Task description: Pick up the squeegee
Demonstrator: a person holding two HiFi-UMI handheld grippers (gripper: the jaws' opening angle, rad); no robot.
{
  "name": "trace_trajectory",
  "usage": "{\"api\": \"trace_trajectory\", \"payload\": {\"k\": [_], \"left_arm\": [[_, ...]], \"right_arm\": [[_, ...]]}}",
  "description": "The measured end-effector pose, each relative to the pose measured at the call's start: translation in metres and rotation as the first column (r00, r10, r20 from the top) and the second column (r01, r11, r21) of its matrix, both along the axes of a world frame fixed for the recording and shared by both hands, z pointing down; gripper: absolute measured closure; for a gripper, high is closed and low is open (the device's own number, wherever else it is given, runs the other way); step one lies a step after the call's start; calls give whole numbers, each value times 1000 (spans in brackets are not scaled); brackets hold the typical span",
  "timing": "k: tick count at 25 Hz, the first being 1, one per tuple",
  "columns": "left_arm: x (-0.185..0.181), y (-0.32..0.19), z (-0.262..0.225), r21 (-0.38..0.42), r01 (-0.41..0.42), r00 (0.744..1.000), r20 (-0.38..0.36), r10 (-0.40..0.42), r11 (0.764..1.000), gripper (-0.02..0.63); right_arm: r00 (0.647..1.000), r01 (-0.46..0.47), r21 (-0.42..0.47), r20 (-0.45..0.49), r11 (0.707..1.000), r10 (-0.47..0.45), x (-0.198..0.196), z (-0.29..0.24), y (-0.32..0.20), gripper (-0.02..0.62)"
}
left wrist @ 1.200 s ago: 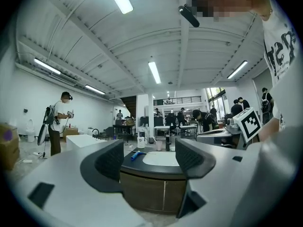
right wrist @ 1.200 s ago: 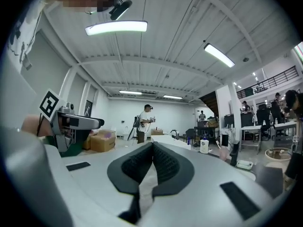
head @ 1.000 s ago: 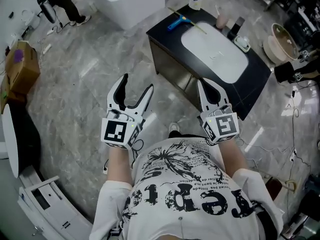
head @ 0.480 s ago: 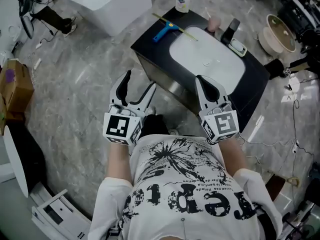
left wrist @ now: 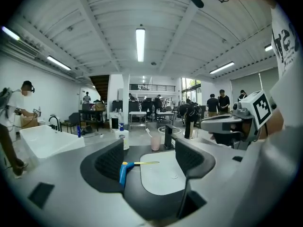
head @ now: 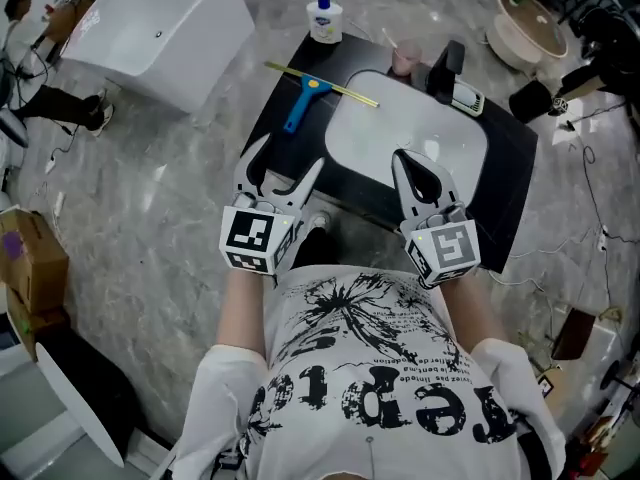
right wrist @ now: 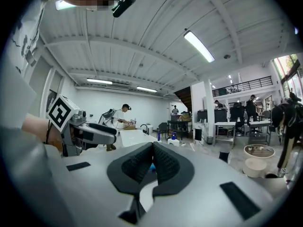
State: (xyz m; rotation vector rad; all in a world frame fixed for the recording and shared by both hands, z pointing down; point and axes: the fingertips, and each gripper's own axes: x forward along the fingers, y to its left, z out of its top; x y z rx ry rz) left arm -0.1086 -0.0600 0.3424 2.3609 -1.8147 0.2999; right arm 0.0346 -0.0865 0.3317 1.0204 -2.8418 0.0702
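Note:
The squeegee [head: 301, 101], with a blue handle and a thin yellow blade, lies flat on the black counter [head: 268, 118] left of the white sink basin [head: 405, 133]. In the left gripper view the squeegee [left wrist: 124, 170] shows between the jaws, some way ahead. My left gripper [head: 288, 158] is open and holds nothing, hovering at the counter's near left edge, short of the squeegee. My right gripper [head: 407, 160] is shut and holds nothing, over the basin's near rim. Its closed jaws [right wrist: 152, 148] hide most of the counter in the right gripper view.
A soap bottle [head: 324, 18], a pink cup [head: 405, 60] and a black faucet [head: 446, 68] stand along the counter's far side. A white bathtub [head: 150, 28] sits on the floor at far left, with a person [head: 40, 38] beside it. A round bowl [head: 525, 13] lies at far right.
The counter has come much closer and now lies right under both grippers. The left gripper stays open and the right stays shut.

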Motion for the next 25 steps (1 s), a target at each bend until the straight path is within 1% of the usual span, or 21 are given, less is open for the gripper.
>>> {"api": "trace_trajectory", "payload": {"k": [3, 5, 8, 10, 14, 18, 23, 25], "left_arm": [[-20, -50, 24, -55, -58, 998, -5, 58, 997, 276], [-31, -78, 43, -100, -104, 995, -12, 103, 990, 276], [-46, -114, 79, -179, -151, 988, -28, 149, 972, 276], [-54, -136, 107, -235, -174, 985, -36, 170, 956, 276], [-66, -173, 163, -353, -204, 978, -41, 203, 913, 276], [-73, -199, 208, -458, -204, 976, -32, 213, 865, 276], [-76, -218, 247, -557, -195, 978, -47, 203, 807, 276], [-76, -224, 258, -585, -189, 979, -53, 195, 789, 276]], "right_arm": [[998, -66, -7, 4, 998, 66, -19, 7, -38, 581], [993, -114, -17, -1, 993, 114, -30, 14, -58, 581], [986, -168, -31, -18, 985, 168, -45, 33, -86, 581], [979, -204, -46, -37, 978, 202, -54, 48, -104, 581], [960, -274, -92, -86, 957, 266, -67, 84, -134, 581], [942, -327, -139, -123, 935, 312, -71, 117, -155, 581], [922, -378, -180, -159, 908, 352, -68, 143, -171, 581], [916, -393, -191, -168, 899, 365, -65, 149, -175, 581]]}}
